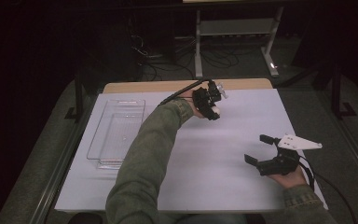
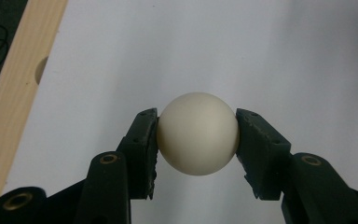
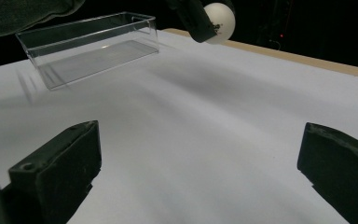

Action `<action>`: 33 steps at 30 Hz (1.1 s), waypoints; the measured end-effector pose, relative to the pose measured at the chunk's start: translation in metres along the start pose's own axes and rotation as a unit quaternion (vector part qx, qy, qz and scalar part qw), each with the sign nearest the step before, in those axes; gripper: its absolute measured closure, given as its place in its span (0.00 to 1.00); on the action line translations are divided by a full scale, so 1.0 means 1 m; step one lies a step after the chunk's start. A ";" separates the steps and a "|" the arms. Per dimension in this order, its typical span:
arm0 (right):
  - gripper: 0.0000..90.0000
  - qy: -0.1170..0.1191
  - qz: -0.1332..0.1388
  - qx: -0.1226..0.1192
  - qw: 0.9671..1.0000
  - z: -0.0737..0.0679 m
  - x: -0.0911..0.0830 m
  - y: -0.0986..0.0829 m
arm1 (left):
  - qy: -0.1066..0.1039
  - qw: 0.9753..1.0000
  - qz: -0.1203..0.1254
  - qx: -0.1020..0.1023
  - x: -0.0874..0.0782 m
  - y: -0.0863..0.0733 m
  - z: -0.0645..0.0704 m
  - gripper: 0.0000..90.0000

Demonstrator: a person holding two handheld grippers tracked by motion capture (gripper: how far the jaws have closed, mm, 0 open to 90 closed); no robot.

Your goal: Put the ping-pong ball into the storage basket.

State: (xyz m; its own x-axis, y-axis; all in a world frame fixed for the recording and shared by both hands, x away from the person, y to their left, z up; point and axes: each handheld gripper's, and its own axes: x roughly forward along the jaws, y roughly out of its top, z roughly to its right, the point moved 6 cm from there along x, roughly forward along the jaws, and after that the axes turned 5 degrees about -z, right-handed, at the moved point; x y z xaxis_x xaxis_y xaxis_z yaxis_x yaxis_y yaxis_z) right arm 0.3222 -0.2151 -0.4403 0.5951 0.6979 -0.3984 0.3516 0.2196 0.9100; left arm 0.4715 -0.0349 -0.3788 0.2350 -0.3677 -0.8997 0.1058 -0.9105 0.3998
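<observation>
A cream-white ball sits between the two black jaws of my left gripper, which is shut on it above the white table sheet. From above, that left gripper is far back near the table's middle, and the ball peeks out at its tip. The ball also hangs at the top of the right gripper view. My right gripper is open over the near right of the sheet, nothing between its jaws. Its gap frames bare white sheet.
A clear plastic tray stands empty on the left of the sheet, also seen as the clear tray at the far left. The wooden table edge runs along the back. Cables and a desk frame lie beyond on the floor.
</observation>
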 end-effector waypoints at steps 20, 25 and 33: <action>0.00 0.001 0.000 0.002 1.000 -0.001 -0.003 0.000 | 0.035 0.999 0.008 0.001 -0.055 -0.010 0.006 0.56; 0.00 -0.001 0.001 0.001 1.000 0.000 -0.003 0.001 | 0.045 0.999 0.012 -0.002 -0.068 -0.015 0.007 0.56; 0.00 -0.001 0.000 0.001 1.000 0.000 -0.003 0.000 | 0.057 0.998 0.022 -0.005 -0.088 -0.022 0.008 0.56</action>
State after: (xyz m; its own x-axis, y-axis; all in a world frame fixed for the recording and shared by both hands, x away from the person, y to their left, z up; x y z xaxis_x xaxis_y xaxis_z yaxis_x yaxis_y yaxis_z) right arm 0.3205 -0.2168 -0.4392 0.5960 0.6968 -0.3991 0.3540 0.2182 0.9094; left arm 0.4412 0.0156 -0.3096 0.3481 -0.3821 -0.8561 0.1025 -0.8922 0.4399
